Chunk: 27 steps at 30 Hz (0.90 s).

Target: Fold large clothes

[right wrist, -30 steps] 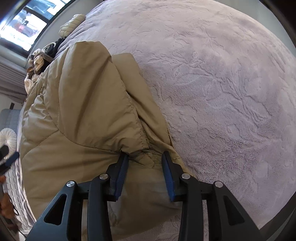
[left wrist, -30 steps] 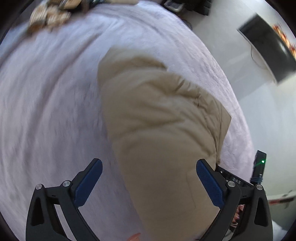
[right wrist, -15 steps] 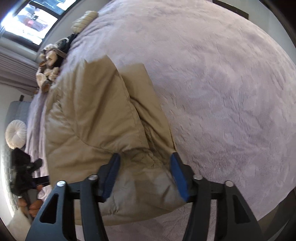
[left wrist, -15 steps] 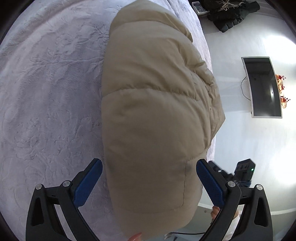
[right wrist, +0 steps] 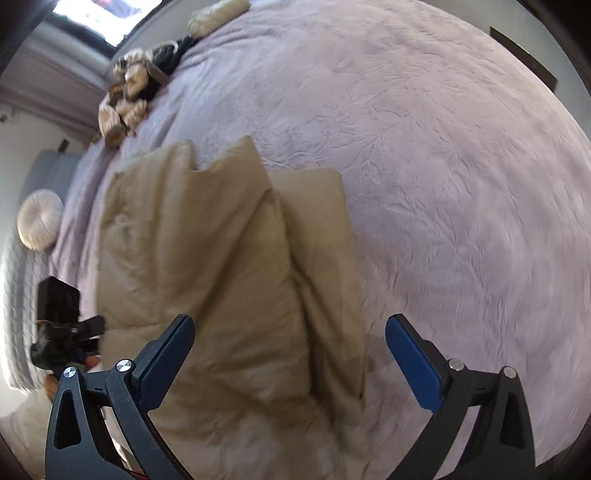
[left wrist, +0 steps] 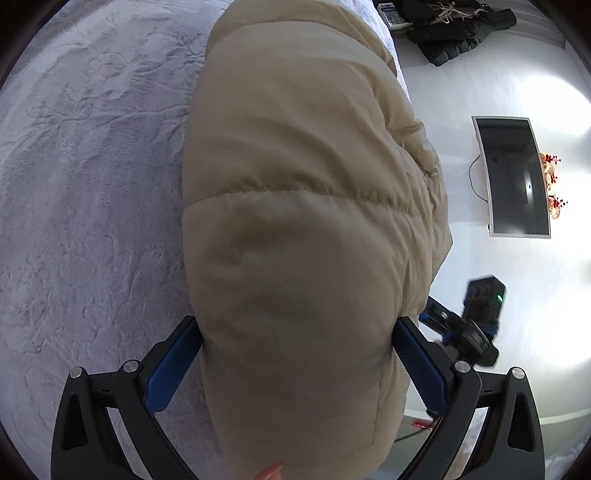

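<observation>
A beige puffer jacket (left wrist: 295, 221) lies folded on a lilac bedspread (left wrist: 85, 184). In the left wrist view its padded end bulges between the wide-open jaws of my left gripper (left wrist: 295, 354), with both blue pads against its sides. In the right wrist view the jacket (right wrist: 221, 277) lies with a folded sleeve panel (right wrist: 317, 236) along its right side. My right gripper (right wrist: 290, 350) is open wide above the jacket's near end and holds nothing. The left gripper also shows at the left edge of the right wrist view (right wrist: 62, 332).
Plush toys (right wrist: 129, 92) and a round cream cushion (right wrist: 38, 221) lie at the far side of the bed. A monitor (left wrist: 513, 177) and dark clothes (left wrist: 454, 26) are on the white floor beside the bed. The right gripper shows in the left wrist view (left wrist: 469, 325).
My right gripper has opened and let go of the jacket fold, then drawn back. My left gripper has moved in so the jacket's end now sits between its open jaws.
</observation>
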### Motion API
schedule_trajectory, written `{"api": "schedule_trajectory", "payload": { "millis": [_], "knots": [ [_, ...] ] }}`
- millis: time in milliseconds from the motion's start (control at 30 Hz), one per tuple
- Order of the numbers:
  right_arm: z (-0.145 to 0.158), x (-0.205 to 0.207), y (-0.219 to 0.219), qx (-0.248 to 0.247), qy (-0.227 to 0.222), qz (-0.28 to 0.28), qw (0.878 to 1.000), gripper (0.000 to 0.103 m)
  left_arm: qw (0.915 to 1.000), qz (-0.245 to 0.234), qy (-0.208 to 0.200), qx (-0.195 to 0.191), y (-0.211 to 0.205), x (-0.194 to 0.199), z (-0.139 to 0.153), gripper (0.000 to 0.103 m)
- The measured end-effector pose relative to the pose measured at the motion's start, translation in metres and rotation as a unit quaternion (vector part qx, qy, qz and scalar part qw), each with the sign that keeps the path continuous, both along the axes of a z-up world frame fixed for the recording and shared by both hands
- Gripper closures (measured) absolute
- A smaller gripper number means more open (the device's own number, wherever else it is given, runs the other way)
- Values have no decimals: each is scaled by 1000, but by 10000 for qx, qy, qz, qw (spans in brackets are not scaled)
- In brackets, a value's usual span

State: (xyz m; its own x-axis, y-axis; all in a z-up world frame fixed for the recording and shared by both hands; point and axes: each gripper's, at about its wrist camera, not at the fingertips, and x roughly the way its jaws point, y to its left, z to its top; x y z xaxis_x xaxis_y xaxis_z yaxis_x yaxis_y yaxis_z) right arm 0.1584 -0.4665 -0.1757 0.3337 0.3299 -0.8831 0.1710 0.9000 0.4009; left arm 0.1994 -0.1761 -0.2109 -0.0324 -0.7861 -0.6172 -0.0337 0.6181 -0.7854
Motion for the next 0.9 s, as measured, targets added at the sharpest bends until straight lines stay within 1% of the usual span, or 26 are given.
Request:
{"api": "schedule_trajectory", "payload": {
  "millis": [67,167,233,267,333,400,500,600,733,800,900],
  "knots": [
    [-13,10,-6,106,158,98,9998,0,10000,-30,0,-74,-2,2,-3,1],
    [-35,22,-15,660,358,270,9968,0,9994,3,70,-332,-1,3,-9,1],
    [-48,27,-19,1081,417,342,9927,0,9982,118,153,-561,4,2,-13,1],
    [-56,31,-21,1366,450,367,9889,0,9975,166,185,-665,7,1,-15,1],
    [-67,34,-23,1742,493,398,9827,0,9959,235,245,-834,13,0,-21,1],
    [-77,36,-22,2003,518,463,9773,0,9964,170,249,-789,13,1,-24,1],
    [-89,41,-18,2277,581,609,9701,0,9960,117,331,-820,5,3,-36,1],
    [-99,50,-13,2591,602,696,9615,0,9946,86,435,-935,-4,8,-45,0],
    [-103,60,-4,2933,553,797,9511,0,9924,183,605,-1058,-16,11,-60,0],
    [-106,62,1,3022,576,785,9483,0,9917,266,685,-1060,-20,13,-64,0],
    [-109,64,6,3056,653,651,9477,0,9919,267,691,-1036,-28,14,-61,0]
  ]
}}
